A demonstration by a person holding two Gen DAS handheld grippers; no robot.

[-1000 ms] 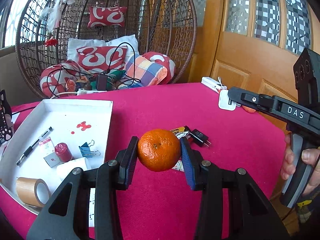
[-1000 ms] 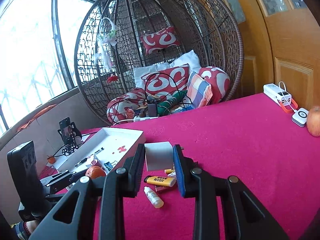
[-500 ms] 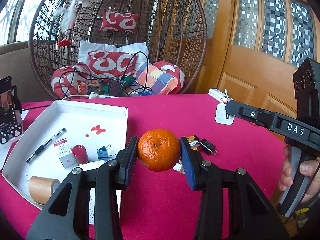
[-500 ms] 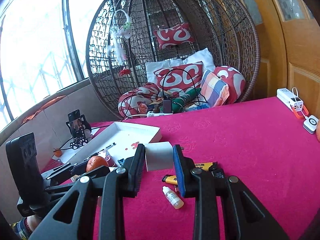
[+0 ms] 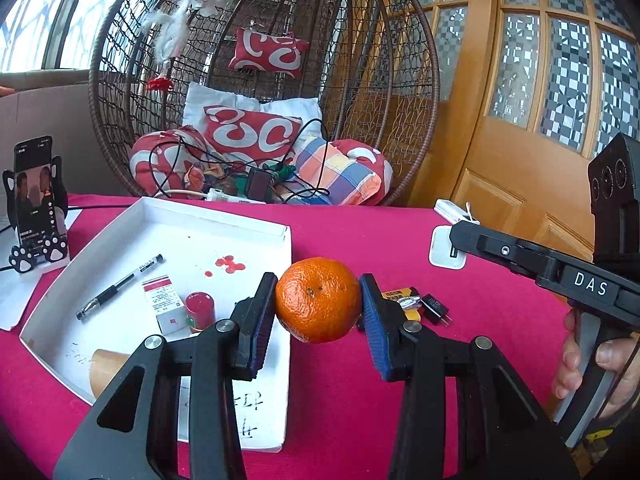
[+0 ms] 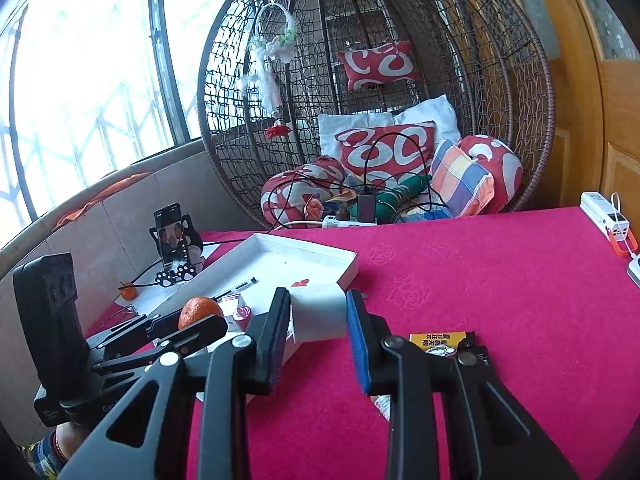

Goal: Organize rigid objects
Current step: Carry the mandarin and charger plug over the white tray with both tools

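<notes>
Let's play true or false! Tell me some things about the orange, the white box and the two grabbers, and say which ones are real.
1. The left gripper squeezes an orange between its fingers. True.
2. The right gripper is empty. False: it holds a white block.
3. A black pen lies in the white tray. True.
4. The orange sits inside the tray. False: it is held up in the gripper, at the tray's right edge.
5. The tablecloth is green. False: it is magenta.
</notes>
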